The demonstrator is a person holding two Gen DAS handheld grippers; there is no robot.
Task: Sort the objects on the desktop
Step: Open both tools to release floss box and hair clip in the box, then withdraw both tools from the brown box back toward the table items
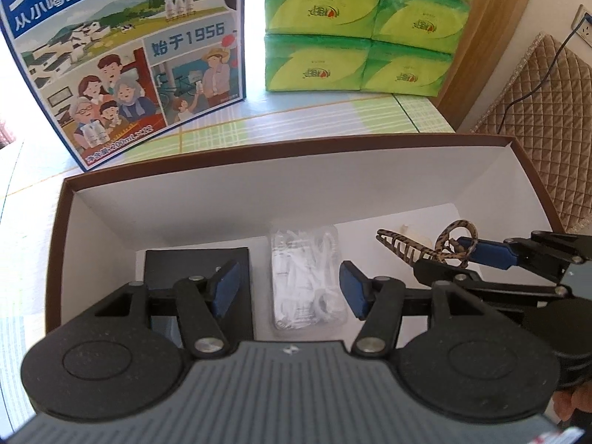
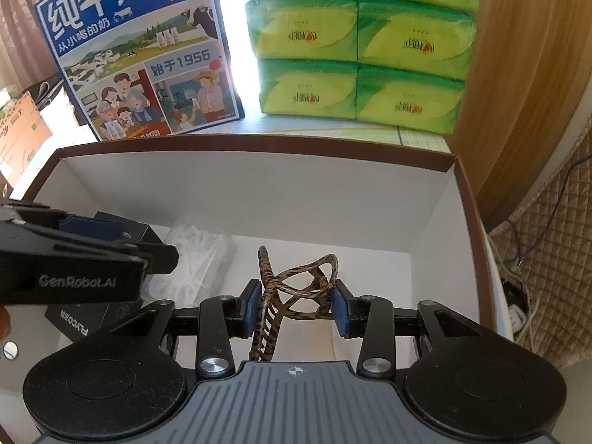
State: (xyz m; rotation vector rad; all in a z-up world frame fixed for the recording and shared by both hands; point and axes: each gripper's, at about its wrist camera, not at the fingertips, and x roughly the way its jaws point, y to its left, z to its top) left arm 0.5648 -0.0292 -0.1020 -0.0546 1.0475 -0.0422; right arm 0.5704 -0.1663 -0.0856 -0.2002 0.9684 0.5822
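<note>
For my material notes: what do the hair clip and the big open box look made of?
Hair clip: probably glossy plastic, with a tortoiseshell pattern and light glinting on its curves. Box: likely cardboard, with thin flat walls, a matte white inside and a brown edge.

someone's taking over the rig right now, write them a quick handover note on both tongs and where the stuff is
Left tongs: open, empty, hovering over the clear packet of white floss picks.
Right tongs: shut on the tortoiseshell hair claw, held inside the brown-rimmed box at its right end.
In the box: black box at the left, packet in the middle.
Done: those two items are in.
Left: probably release the claw onto the box floor and withdraw. No other loose items show in either view.
</note>
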